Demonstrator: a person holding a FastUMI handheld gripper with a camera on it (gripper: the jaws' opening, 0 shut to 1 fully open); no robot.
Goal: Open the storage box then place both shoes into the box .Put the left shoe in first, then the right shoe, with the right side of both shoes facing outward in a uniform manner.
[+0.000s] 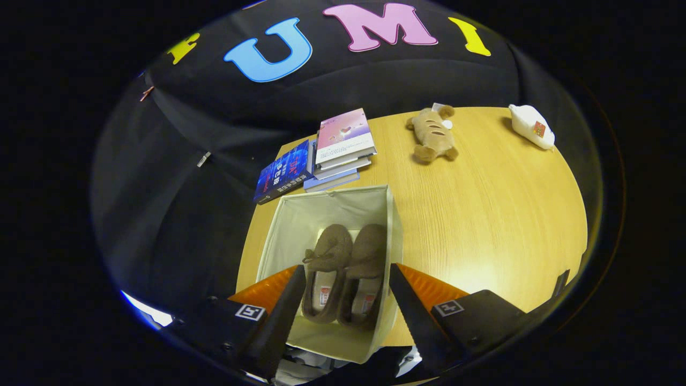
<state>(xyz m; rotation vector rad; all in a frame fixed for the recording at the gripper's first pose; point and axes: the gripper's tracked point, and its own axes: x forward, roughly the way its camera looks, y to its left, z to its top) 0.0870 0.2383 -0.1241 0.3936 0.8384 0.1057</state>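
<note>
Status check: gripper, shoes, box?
Gripper open, above box, holding nothing. Both brown fuzzy slippers side by side inside open beige fabric storage box. Nothing in the way.

My gripper (pixel 343 305) fingers, spread apart, hide the storage box (pixel 332 209)'s near corners. The book (pixel 284 172) cover text is too small to read.
</note>
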